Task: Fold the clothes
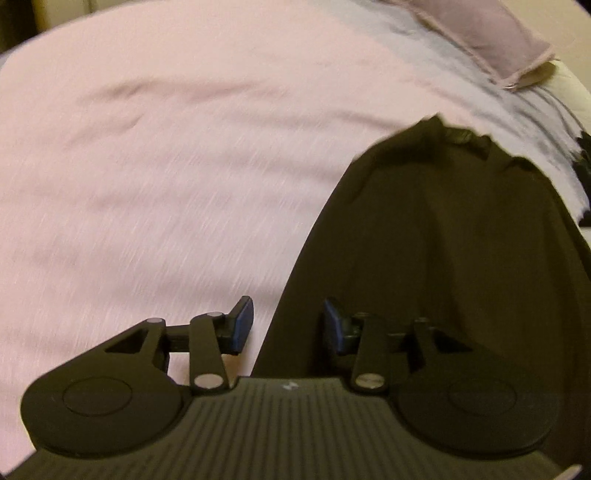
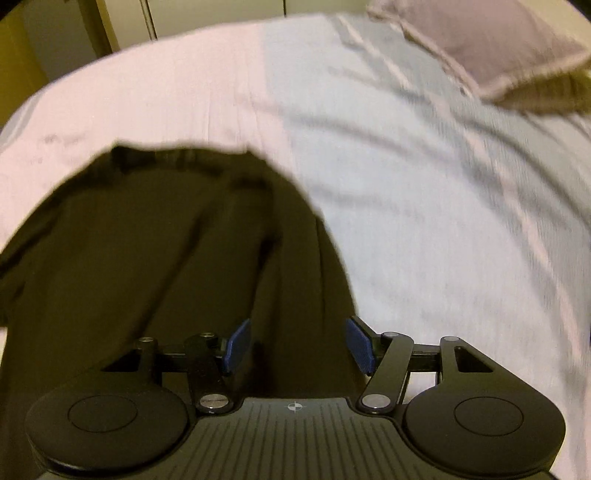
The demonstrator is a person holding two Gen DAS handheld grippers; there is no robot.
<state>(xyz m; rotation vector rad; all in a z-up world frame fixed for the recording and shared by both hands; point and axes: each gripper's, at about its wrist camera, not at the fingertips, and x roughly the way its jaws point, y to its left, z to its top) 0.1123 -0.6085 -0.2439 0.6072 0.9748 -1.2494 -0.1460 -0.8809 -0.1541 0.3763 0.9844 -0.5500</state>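
Across the lower right of the left wrist view we see a dark garment, a smooth, matte, olive-black cloth spread on a pale pink sheet; its far end narrows to a gathered, puckered edge near the upper right of the frame. Below it, the left gripper has its two fingers spread apart, with blue rubbery pads facing each other across a wide gap; the garment's left edge runs between them, with one finger over the sheet and the other over the cloth, and whether they touch the fabric we cannot tell. At the upper right lies a mauve pillow with a stitched flange edge. From the right wrist view, we find the same garment filling the left and centre, creased in long soft folds, its far hem forming a darker band. Here the sheet shows two tones, pink at the left and pale blue-grey at the right, wrinkled and blurred. Between the garment's right edge and the bare sheet, the right gripper also stands spread, pinching nothing, its blue pads visible. Each gripper body is ribbed black plastic with round hinge discs and bright metal pivots. We read no writing; only a small crosshair mark appears on the right body.
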